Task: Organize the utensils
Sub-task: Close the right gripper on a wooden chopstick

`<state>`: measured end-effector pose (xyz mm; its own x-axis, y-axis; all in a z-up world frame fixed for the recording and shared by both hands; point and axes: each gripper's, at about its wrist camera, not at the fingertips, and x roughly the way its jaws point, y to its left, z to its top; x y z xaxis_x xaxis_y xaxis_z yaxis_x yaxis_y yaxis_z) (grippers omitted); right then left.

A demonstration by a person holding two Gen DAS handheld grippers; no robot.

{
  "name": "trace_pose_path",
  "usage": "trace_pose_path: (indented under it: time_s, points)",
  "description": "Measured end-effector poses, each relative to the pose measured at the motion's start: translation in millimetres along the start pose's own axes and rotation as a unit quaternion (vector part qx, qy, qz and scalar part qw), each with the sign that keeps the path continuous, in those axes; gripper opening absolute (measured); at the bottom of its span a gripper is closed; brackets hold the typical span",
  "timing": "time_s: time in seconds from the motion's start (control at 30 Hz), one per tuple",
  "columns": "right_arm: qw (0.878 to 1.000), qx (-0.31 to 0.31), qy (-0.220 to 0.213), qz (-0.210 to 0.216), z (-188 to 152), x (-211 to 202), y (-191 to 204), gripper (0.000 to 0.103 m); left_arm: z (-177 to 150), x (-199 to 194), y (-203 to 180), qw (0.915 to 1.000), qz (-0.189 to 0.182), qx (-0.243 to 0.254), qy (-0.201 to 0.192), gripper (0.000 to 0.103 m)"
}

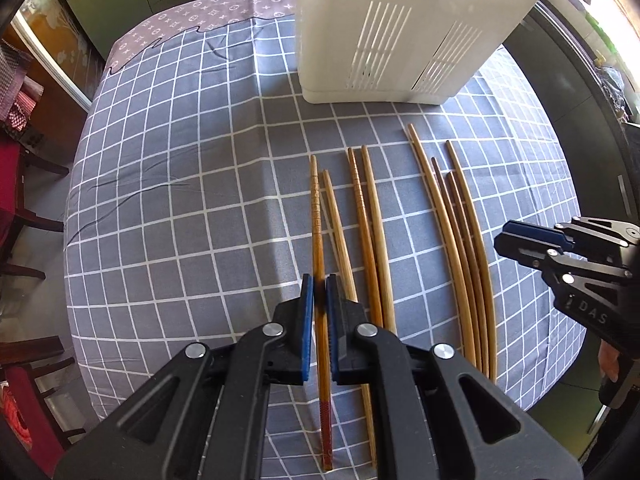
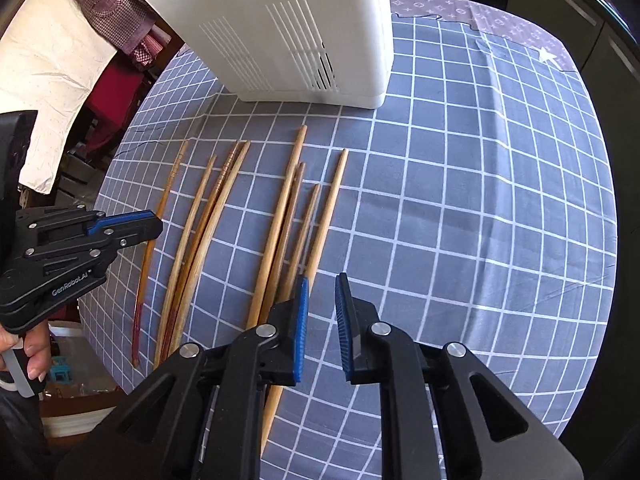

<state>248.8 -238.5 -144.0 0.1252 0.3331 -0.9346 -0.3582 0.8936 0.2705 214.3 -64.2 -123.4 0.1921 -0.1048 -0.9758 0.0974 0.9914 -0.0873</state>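
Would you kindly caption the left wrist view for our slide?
Left tool shut on the carved chopstick, other chopsticks lying before the white holder.

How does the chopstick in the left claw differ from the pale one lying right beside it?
The held chopstick is darker amber with a carved upper part and a red end; its neighbour is plain and pale. The left claw pinches the first; the second lies free. Both point toward the white holder.
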Motion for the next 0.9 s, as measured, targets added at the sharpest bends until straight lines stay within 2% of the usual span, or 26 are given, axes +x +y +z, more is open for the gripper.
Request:
trace_pose_path:
  time_s: [0.4, 0.67, 0.9]
  points:
    - [0.999, 0.012, 0.038, -0.028, 17, 25, 19, 0.013, -8, -25, 7, 0.9991, -0.012, 0.021, -0.036, 0.006]
    - [0.996, -0.010, 0.036, -0.086, 20, 36, 47, 0.010, -14, -30, 8, 0.9985, -0.020, 0.024, -0.044, 0.007]
    - [0.998, -0.005, 0.009, -0.062, 10, 27, 42, 0.007, -16, -35, 3, 0.9980, -0.025, 0.025, -0.053, 0.006]
